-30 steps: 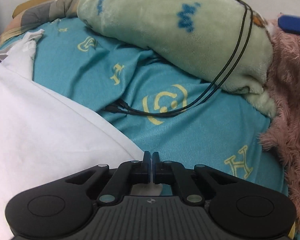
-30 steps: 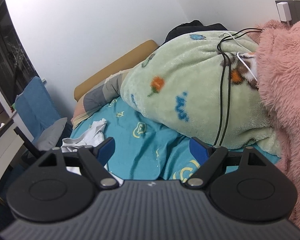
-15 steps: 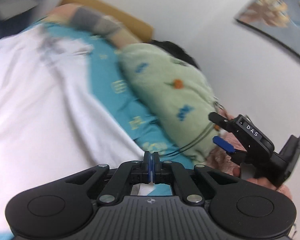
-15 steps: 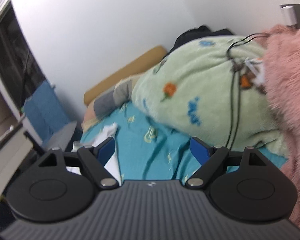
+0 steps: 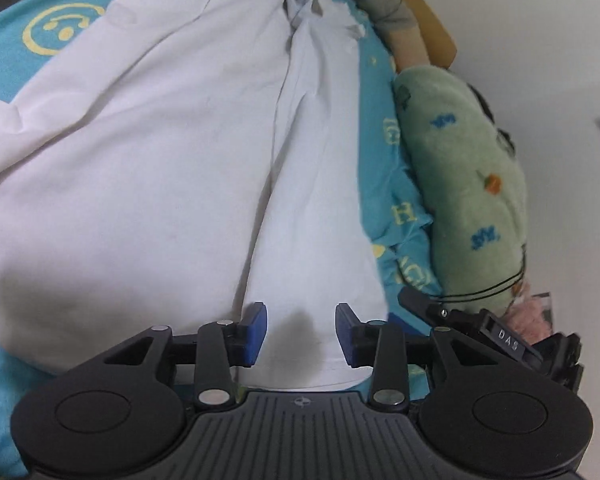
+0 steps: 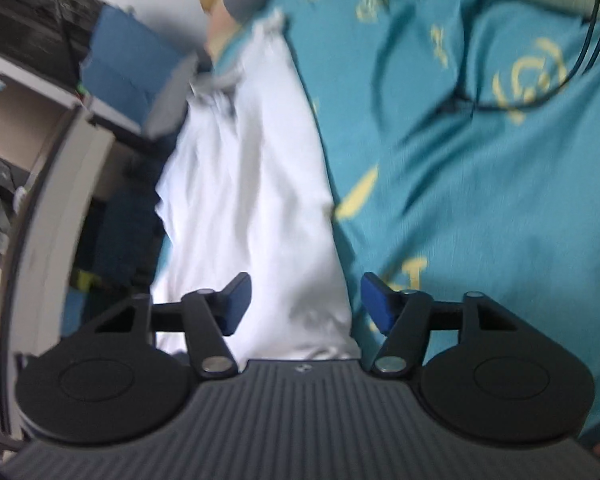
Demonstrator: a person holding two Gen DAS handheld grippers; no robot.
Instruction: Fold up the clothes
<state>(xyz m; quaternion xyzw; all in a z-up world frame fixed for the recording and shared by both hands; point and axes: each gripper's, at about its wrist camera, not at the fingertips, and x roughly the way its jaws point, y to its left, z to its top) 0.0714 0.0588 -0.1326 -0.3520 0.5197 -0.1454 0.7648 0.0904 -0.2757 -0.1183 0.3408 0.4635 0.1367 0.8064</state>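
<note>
A white garment lies spread on the teal bedsheet, with one long panel folded over along its right side. My left gripper hovers over the near end of that panel. Its jaws are opening, and the cloth lies beneath them with the blue pads clear of it. In the blurred right wrist view the same white garment runs away from me. My right gripper is low over its near right edge. Its jaws are closing, with the cloth's edge under the gap and neither pad pressing on it. The right gripper also shows at the right of the left wrist view.
A green fleece blanket with a black cable over it is heaped along the wall. Pink fluffy fabric lies beyond it. A pillow and wooden headboard close the far end. A blue cushion and a pale shelf unit stand beside the bed.
My left gripper, shut on white cloth before, has swung over the garment, rolled, and opened off the cloth. My right gripper has dipped from facing the blankets toward the garment's edge, its jaws narrower.
</note>
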